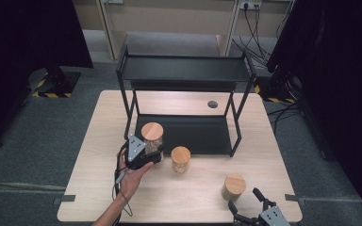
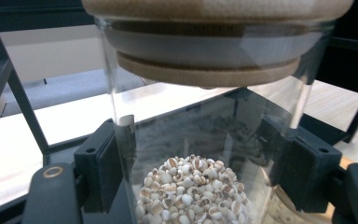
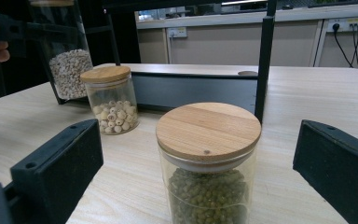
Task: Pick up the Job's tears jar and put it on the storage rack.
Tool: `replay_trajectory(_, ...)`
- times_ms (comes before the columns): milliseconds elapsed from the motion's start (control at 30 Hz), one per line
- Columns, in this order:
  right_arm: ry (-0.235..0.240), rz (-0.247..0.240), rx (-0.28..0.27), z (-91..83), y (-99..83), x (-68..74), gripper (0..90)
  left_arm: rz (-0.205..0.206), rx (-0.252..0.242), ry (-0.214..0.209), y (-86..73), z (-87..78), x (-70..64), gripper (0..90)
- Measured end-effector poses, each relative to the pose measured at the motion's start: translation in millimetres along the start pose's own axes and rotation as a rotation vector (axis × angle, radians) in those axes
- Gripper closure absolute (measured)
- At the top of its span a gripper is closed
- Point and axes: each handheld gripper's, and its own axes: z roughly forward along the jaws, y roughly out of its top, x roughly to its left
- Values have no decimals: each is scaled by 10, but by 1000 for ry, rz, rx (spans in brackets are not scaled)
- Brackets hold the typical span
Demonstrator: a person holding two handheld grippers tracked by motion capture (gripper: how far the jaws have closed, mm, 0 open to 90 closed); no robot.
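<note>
Right tool point(image 1: 249, 199) sits wide open near the green-bean jar point(image 3: 208, 158). Left tool point(image 1: 143, 153) clamps the grain jar point(image 1: 152, 136) at the rack's point(image 1: 184, 70) near-left leg; smooth glass might slip or clip that leg.

Left gripper point(image 1: 147, 151), held in the left hand point(image 1: 131, 176), has jaws clamped; right gripper point(image 1: 250, 203) at five o'clock gapes wide.

Jars being counted: three, namely a grain jar point(image 1: 152, 136), a white-seed jar point(image 1: 180, 159), a green-bean jar point(image 1: 233, 187)
Wooden lids: three
Racks: one black rack point(image 1: 184, 68)
Grippers: two
Tables: one
</note>
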Motion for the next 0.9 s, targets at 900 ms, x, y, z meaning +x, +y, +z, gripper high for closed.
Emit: replay_trajectory(900, 5, 4, 0, -4, 1, -8, 16, 1, 9, 86, 91, 536, 51, 251)
